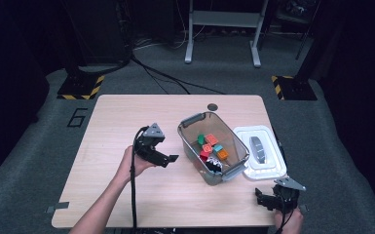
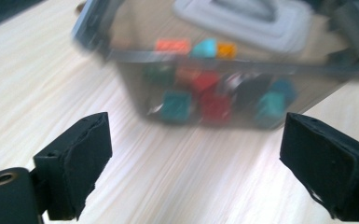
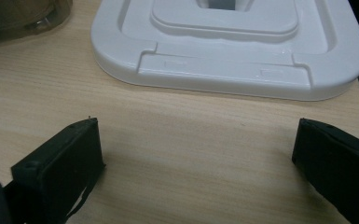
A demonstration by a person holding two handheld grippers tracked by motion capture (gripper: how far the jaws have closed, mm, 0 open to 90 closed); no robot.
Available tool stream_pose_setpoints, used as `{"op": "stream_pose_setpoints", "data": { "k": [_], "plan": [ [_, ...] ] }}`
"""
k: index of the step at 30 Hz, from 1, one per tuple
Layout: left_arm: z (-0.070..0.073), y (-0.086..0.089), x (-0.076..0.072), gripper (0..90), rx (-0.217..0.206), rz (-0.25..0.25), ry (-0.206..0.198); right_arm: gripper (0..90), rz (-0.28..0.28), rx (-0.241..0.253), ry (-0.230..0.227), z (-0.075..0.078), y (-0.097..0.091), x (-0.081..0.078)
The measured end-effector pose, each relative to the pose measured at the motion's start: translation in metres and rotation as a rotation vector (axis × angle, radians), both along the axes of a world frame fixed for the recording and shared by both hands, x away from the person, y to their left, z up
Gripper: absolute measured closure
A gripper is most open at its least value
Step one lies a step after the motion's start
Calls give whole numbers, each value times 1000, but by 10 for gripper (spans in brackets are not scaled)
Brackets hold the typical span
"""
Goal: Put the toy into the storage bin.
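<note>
Holding roughly ten blocks (image 1: 210,146) (blurred), one bin (image 1: 191,141), one lid (image 1: 269,168)

Smoky clear plastic bin (image 1: 195,141) and glossy white plastic lid (image 3: 228,51) sit on matt pale wood-grain table (image 1: 126,117).

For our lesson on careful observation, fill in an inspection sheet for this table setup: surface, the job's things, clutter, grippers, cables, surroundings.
Surface: light wooden table, round hole near its far edge.
Job's things: clear bin open, small coloured blocks inside; white lid lying flat on the table on the bin's right.
Clutter: nothing seen.
Grippers: left gripper open, empty, facing the bin's side; right gripper open, empty, near the lid.
Cables: a black cable trails from the left gripper; more cross the floor beyond the table.
Surroundings: grey carpet, a metal frame, striped hazard-marked bases.
</note>
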State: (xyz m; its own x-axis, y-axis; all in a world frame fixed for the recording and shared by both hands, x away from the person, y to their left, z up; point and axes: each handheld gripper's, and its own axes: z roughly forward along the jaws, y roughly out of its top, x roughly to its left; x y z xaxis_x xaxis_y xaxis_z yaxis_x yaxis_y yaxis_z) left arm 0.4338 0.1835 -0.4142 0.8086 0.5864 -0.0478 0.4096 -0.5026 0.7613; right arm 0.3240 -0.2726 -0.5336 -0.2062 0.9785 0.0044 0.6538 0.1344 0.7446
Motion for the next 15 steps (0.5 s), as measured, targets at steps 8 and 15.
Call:
{"op": "stream_pose_setpoints", "data": {
  "k": [8,15],
  "plan": [
    [-41,39,5,61,52,128,32,9,0,0,0,0,0,0],
    [-66,67,12,16,105,263,3,9,0,0,0,0,0,0]
  ]
}}
